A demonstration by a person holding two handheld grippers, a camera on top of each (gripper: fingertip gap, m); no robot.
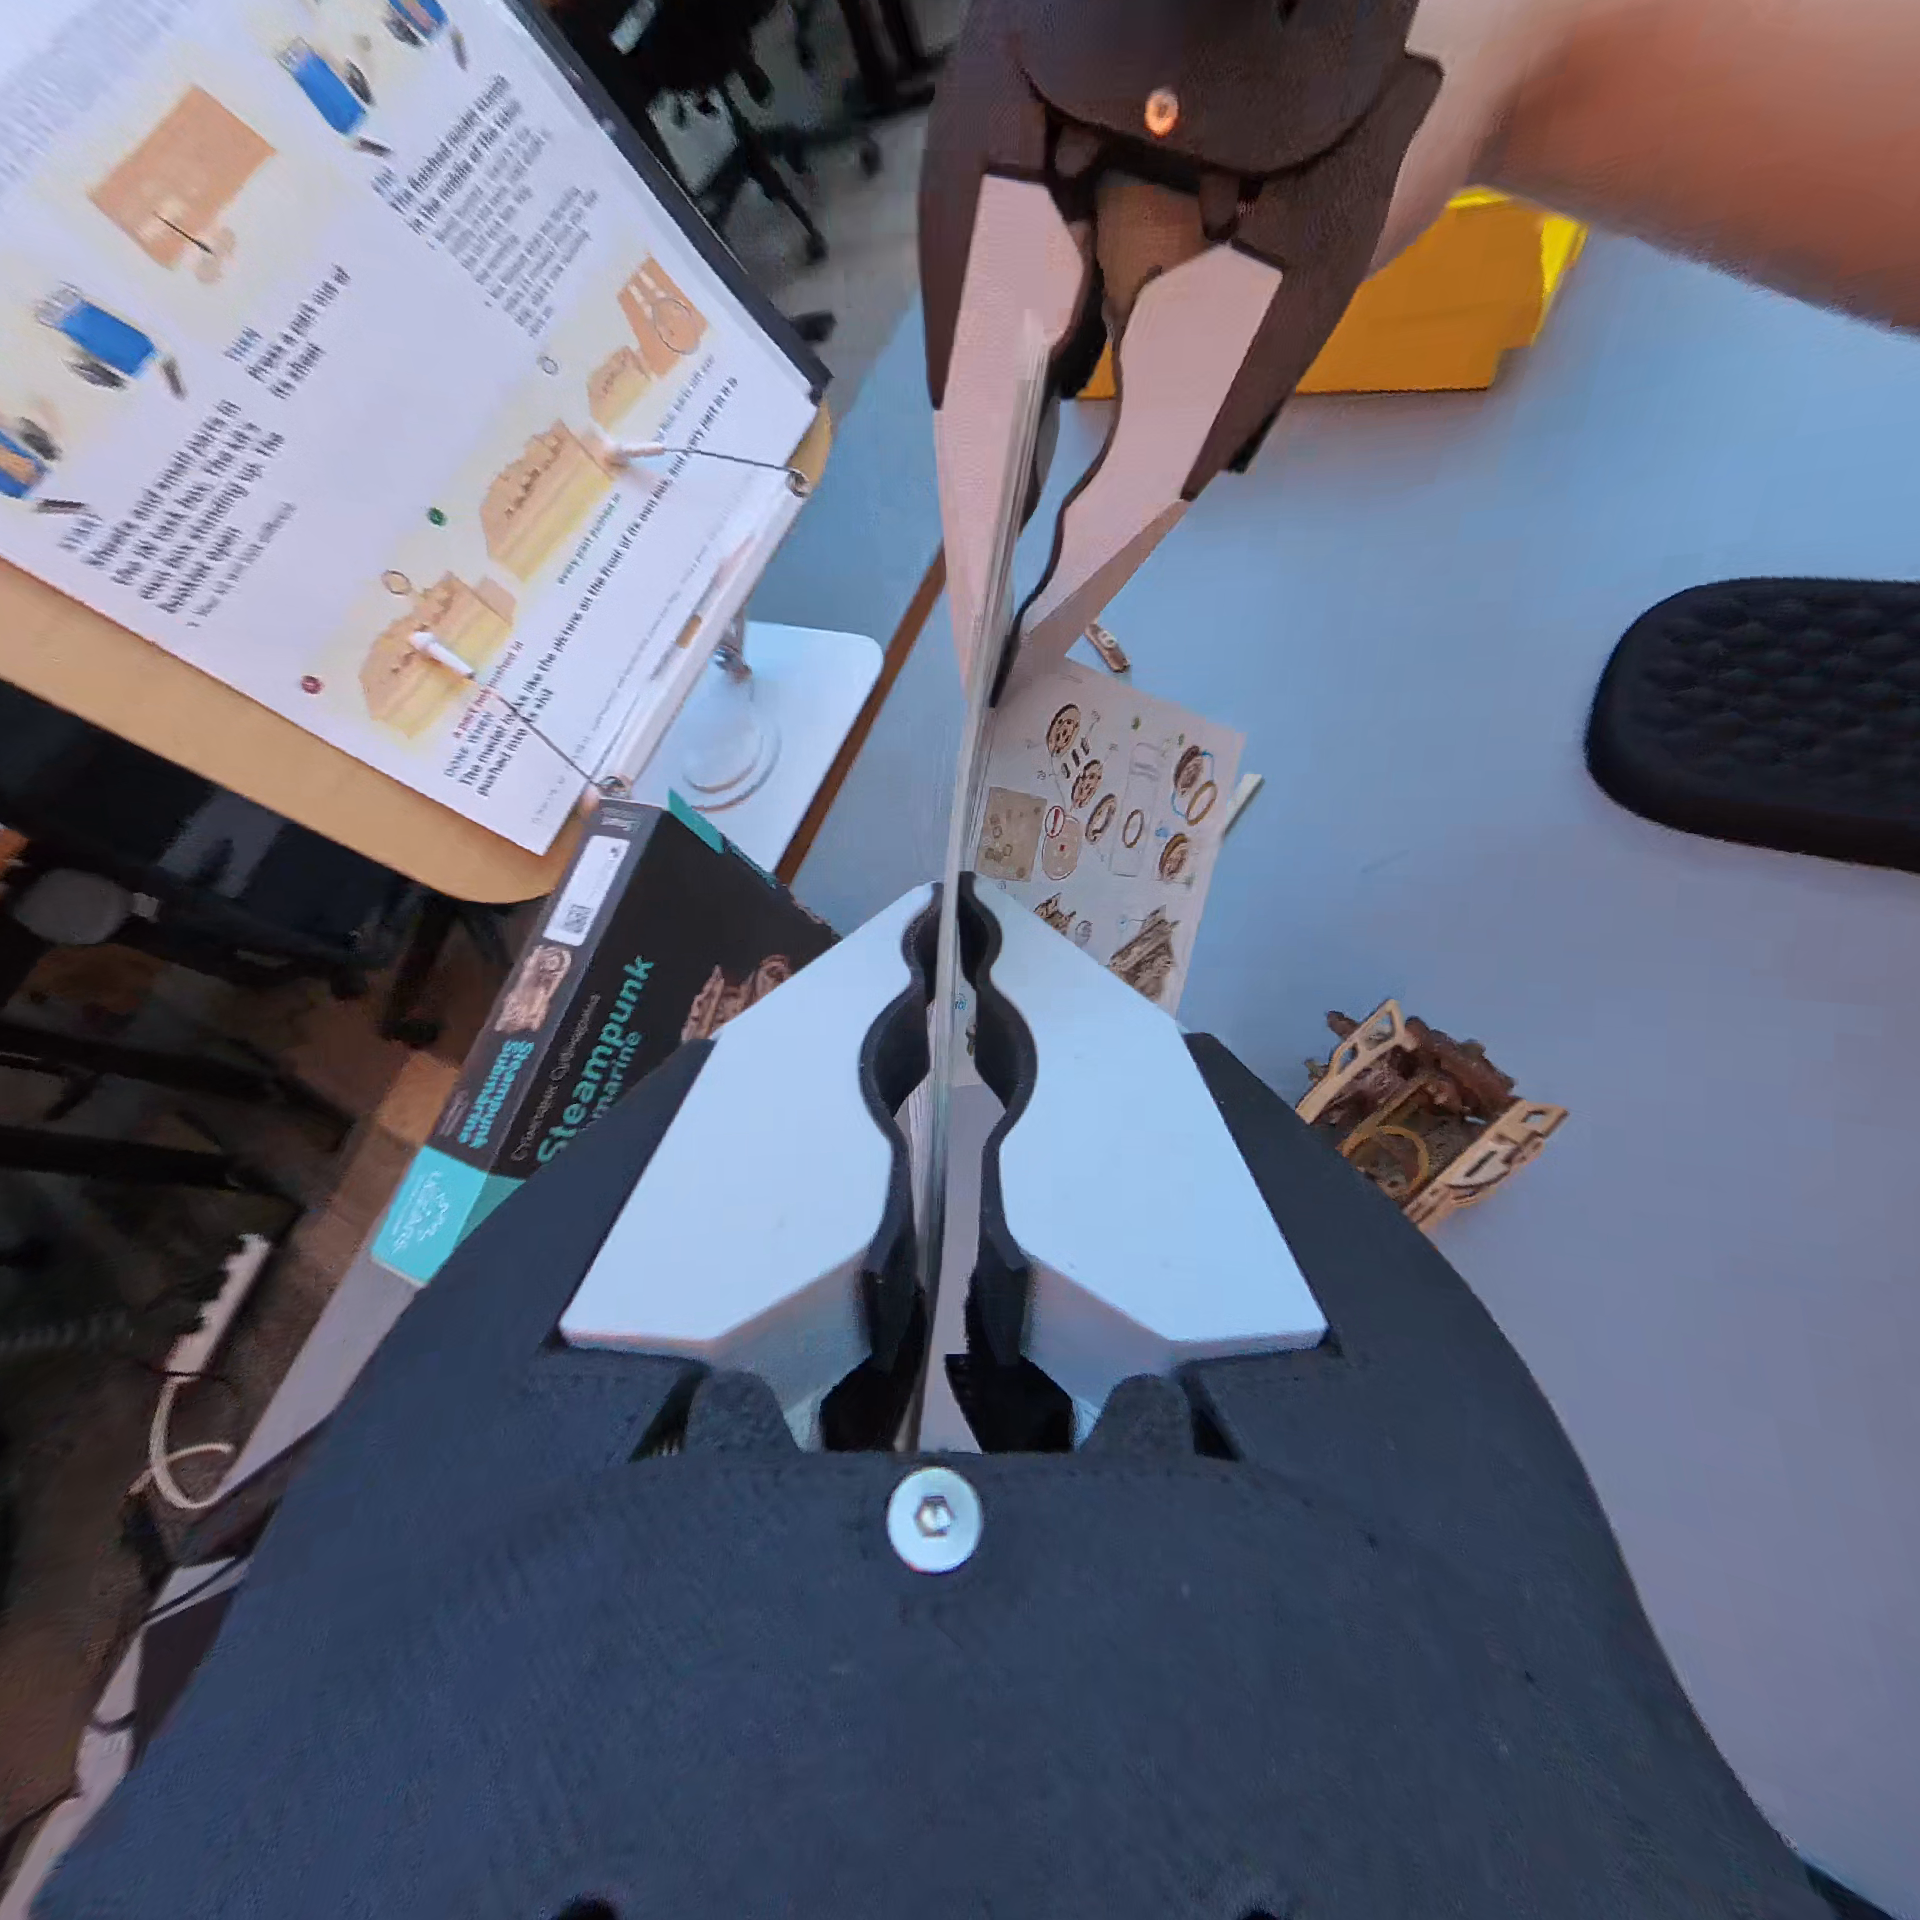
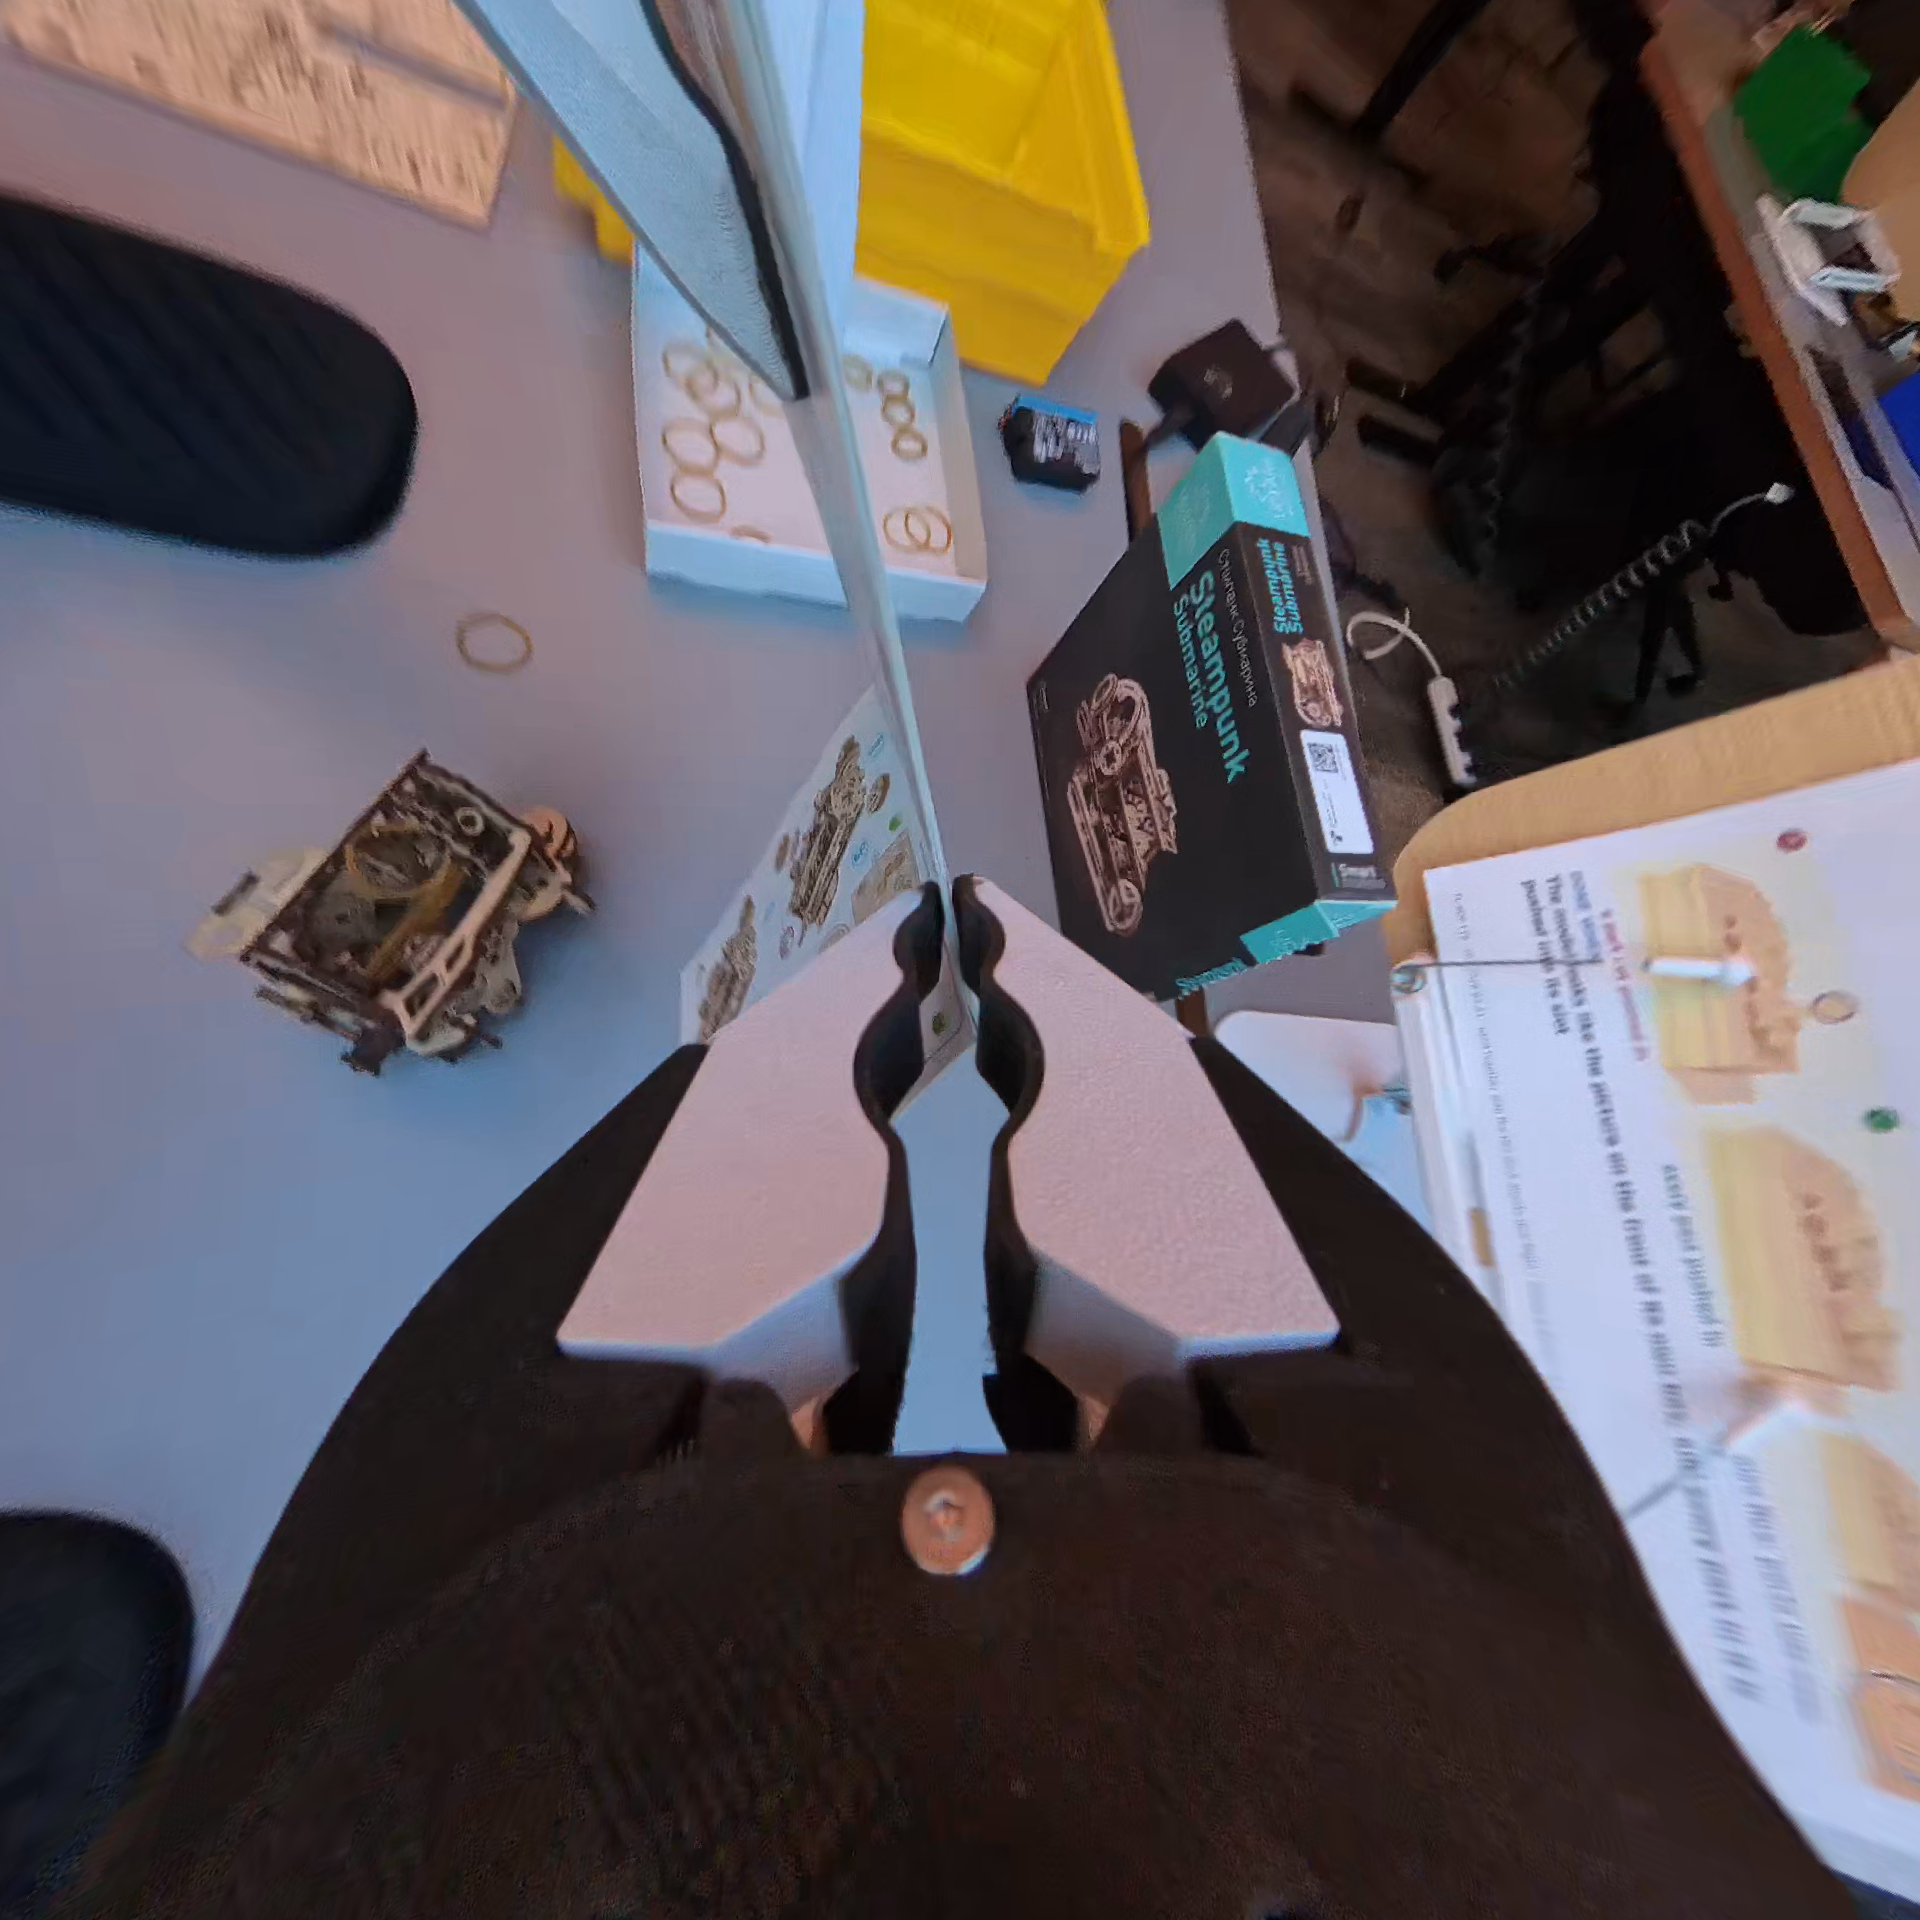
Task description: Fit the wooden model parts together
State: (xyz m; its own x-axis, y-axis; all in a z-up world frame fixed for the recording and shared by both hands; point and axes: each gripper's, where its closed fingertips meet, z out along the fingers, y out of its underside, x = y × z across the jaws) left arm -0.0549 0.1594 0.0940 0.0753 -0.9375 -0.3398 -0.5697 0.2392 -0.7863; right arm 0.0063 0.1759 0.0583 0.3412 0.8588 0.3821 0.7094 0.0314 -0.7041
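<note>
Both grippers hold one thin instruction booklet (image 1: 1112,821) edge-on above the table. My left gripper (image 1: 951,894) is shut on it, and the sheet runs down between the black pads. My right gripper (image 2: 948,894) is shut on the same booklet (image 2: 821,852) at its tips. It also shows in the left wrist view (image 1: 1003,665), coming from the top and pinching the far end. A left finger (image 2: 665,156) shows at the top of the right wrist view. A partly built wooden model (image 1: 1423,1122) stands on the grey table (image 1: 1558,499), apart from both grippers, and shows in the right wrist view (image 2: 405,914).
A black kit box (image 2: 1195,769) leans at the table edge. A white tray of wooden rings (image 2: 810,468), a loose ring (image 2: 494,641), a yellow bin (image 2: 997,177) and a black pad (image 2: 187,384) lie on the table. A printed guide on a stand (image 1: 364,364) is beside it. Left tips to right tips: about 8 cm. The right tips stand about 20 cm off the partly built wooden model (image 1: 1423,1122). Look for it in the right wrist view (image 2: 360,924) too.
</note>
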